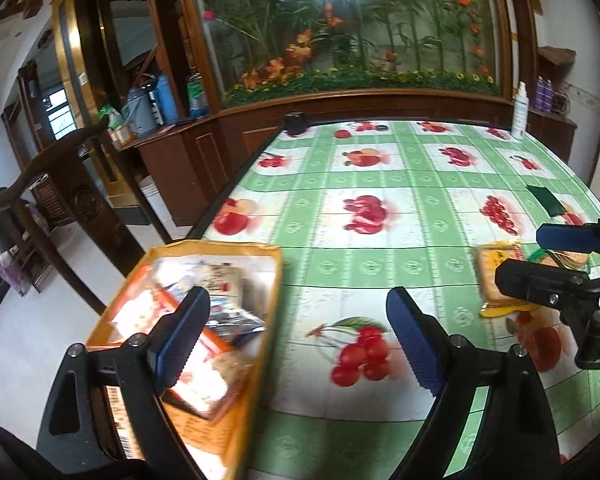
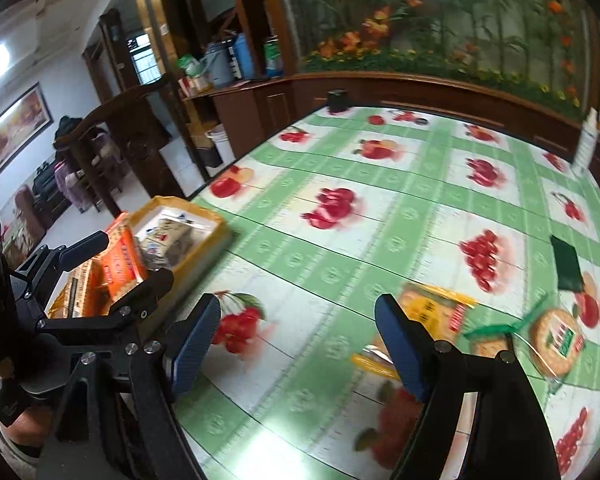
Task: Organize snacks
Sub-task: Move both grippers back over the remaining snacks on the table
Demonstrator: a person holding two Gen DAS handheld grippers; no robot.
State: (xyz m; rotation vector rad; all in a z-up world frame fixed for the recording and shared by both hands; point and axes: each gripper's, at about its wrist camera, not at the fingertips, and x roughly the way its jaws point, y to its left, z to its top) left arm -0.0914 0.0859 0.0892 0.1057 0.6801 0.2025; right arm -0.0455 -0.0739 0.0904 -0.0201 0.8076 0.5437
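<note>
Left wrist view first: the yellow box (image 1: 204,320) of snacks sits at the table's left edge, near the front corner, and it's smeared with motion blur, so I can't read any of the packets (image 1: 220,280) piled inside; my own left finger covers part of it and the frame cuts off its near end. My left gripper (image 1: 296,344) has its jaws standing wide apart with nothing between them, only bare tablecloth (image 1: 380,184) with a cherry print showing in the gap. Over at the right edge of the table a yellow cracker pack (image 1: 496,276) lies flat, half hidden behind my right gripper (image 1: 540,256), which pokes in from the side and is cropped there, so I can't tell from this angle whether it touches the pack. A white bottle (image 1: 519,114) stands at the far right corner and something dark green and flat (image 1: 546,199) lies near the right edge, too blurry to name. Right wrist view: the right gripper (image 2: 298,344) is also spread open and empty. The yellow cracker pack (image 2: 432,312) sits just behind its right finger, partly covered, and a round-cracker pack (image 2: 556,340) with a green end lies beside it toward the table's right edge. The yellow box (image 2: 188,236) shows at the left edge, with the left gripper (image 2: 116,260) in front of it hiding its near side, an orange packet (image 2: 120,264) between its jaws; contact isn't clear.
</note>
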